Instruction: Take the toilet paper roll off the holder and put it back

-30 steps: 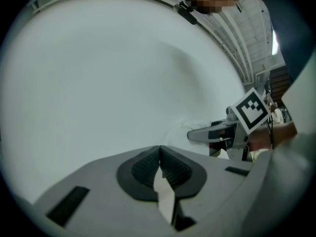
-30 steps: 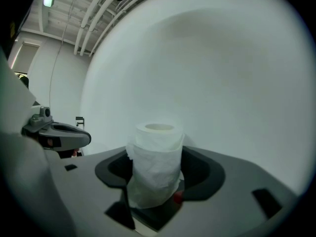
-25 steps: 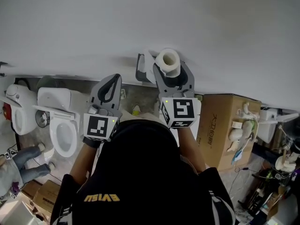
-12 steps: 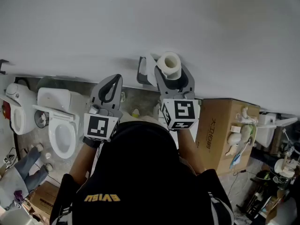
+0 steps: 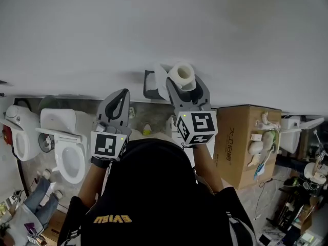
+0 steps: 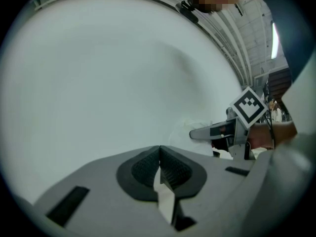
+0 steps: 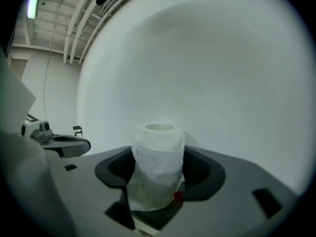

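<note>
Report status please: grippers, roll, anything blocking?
Right gripper shut on toilet paper roll. Left gripper shut, empty. Roll off holder, just beside it. Nothing seen blocking.

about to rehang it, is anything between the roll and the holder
Nothing visibly blocks it. The toilet paper roll, clamped in the right gripper, sits just right of the holder on the wall. The left gripper, shut and empty, is on the holder's other side. A pale piece at the holder is unclear.

The right gripper (image 5: 183,86), clamped on the toilet paper roll (image 5: 181,74), rolls slightly, so its marker cube (image 5: 197,128) sits more askew. At lower left, a bystander's legs (image 5: 42,196) shift from beside the toilet (image 5: 66,137) toward the bottom edge.
</note>
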Available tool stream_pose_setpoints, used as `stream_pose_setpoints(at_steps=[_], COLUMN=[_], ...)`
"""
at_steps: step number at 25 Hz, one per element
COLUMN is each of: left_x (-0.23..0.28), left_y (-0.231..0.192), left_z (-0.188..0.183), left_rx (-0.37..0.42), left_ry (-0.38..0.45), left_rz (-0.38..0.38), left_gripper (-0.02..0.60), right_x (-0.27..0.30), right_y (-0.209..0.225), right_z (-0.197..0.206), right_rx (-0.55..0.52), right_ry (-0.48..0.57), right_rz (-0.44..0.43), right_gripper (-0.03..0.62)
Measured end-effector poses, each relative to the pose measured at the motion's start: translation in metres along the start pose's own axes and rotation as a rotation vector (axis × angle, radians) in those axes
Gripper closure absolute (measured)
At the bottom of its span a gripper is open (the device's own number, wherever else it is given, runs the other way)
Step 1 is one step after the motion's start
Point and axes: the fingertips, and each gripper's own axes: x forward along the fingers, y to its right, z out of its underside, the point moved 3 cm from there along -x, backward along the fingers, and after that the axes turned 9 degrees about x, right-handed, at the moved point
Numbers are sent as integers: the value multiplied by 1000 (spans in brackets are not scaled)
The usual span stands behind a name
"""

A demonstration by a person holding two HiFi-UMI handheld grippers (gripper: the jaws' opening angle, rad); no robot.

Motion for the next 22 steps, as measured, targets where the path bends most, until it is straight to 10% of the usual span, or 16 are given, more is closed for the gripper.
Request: stream_pose_setpoints(at_steps=[22], left_x=[74], left_y=[52], left_z=[-26], left_rx=[58], left_ry=[82], left_rz=[419], left_gripper=[571], right_x=[-125], right_y=[53], right_z=[-50], right_rx=[-12], right_ry=[109], right_rz=[479], right_gripper=[324])
